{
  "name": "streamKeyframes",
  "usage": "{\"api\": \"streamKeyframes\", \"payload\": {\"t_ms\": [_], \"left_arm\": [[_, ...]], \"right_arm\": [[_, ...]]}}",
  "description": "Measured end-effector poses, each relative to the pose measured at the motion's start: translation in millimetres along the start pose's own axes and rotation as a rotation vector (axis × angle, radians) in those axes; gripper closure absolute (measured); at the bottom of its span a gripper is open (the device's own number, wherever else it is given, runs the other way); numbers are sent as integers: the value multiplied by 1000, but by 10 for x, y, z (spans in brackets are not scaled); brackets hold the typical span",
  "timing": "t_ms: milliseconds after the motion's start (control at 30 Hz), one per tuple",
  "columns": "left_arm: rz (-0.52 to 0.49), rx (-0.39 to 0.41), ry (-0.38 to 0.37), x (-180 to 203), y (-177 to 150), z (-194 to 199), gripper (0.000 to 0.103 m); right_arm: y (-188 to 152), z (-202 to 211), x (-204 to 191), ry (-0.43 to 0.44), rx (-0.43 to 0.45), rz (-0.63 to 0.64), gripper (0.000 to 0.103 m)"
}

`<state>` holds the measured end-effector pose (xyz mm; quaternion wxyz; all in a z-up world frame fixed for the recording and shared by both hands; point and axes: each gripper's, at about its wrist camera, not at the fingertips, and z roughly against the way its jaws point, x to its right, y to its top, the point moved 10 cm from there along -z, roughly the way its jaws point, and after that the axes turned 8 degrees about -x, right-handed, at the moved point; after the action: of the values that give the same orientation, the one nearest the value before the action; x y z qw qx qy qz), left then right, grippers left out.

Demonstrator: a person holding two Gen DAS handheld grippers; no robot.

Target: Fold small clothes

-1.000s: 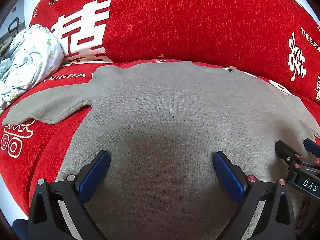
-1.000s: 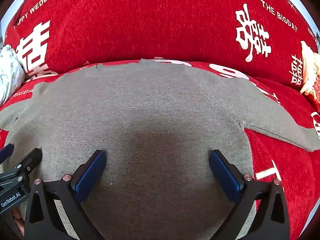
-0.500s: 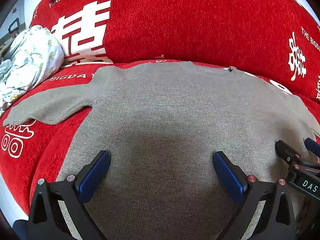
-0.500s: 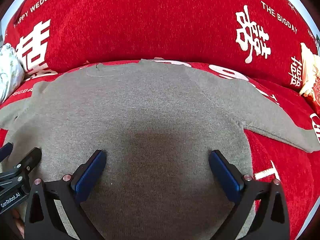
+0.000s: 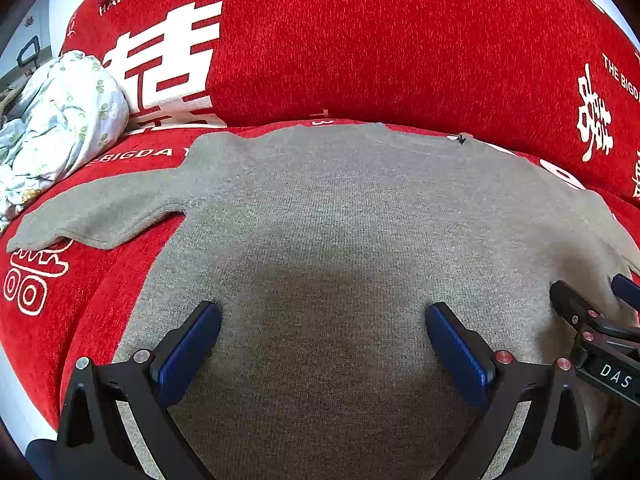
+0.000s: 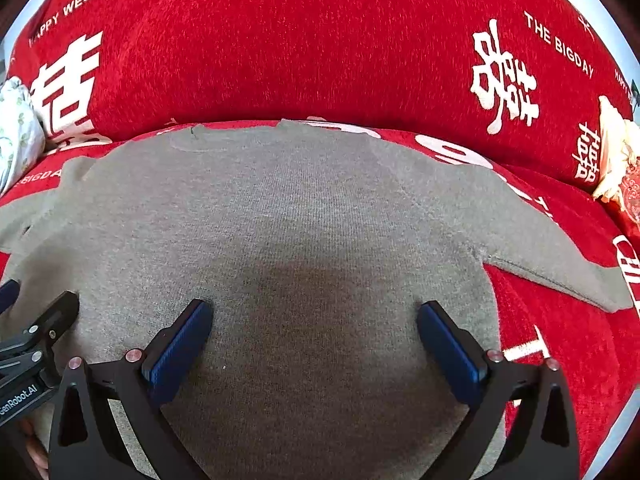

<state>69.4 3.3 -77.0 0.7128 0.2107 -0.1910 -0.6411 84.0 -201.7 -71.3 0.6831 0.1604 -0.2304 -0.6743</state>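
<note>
Grey sweater point(image 5: 340, 216) lies flat, spread out on the red sofa cover point(image 5: 360, 48), neckline at 12 o'clock toward the backrest, hem toward the tools at 6, so its long axis runs 12-6 and the sleeves stick out at 9 and 3. Left tool point(image 5: 322, 338) has its jaws wide apart, nothing between them, poised above the lower body of the knit; right tool point(image 6: 314, 336) likewise wide apart and empty, alongside over the same panel. Left sleeve point(image 5: 100, 216) points to about 10 o'clock from the left tool, so that side is the left hand's job; right sleeve point(image 6: 560, 264) lies at about 2 o'clock from the right tool, nearer the right hand. Crumpled floral cloth point(image 5: 60, 128) sits at 10 beyond the left cuff, apart from it. My read: folding not started, sleeves first
</note>
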Motion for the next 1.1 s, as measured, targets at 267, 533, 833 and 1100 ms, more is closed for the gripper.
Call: {"api": "streamKeyframes", "payload": {"t_ms": [267, 533, 833, 1100], "left_arm": [[0, 0, 0, -1, -6, 2, 0], [6, -11, 10, -5, -7, 12, 0], [42, -82, 14, -32, 7, -12, 0], [50, -195, 25, -38, 24, -63, 0]], "right_arm": [[-1, 11, -7, -23, 4, 13, 0], [5, 15, -19, -35, 5, 21, 0], [26, 24, -62, -68, 3, 64, 0], [22, -56, -25, 16, -52, 41, 0]]}}
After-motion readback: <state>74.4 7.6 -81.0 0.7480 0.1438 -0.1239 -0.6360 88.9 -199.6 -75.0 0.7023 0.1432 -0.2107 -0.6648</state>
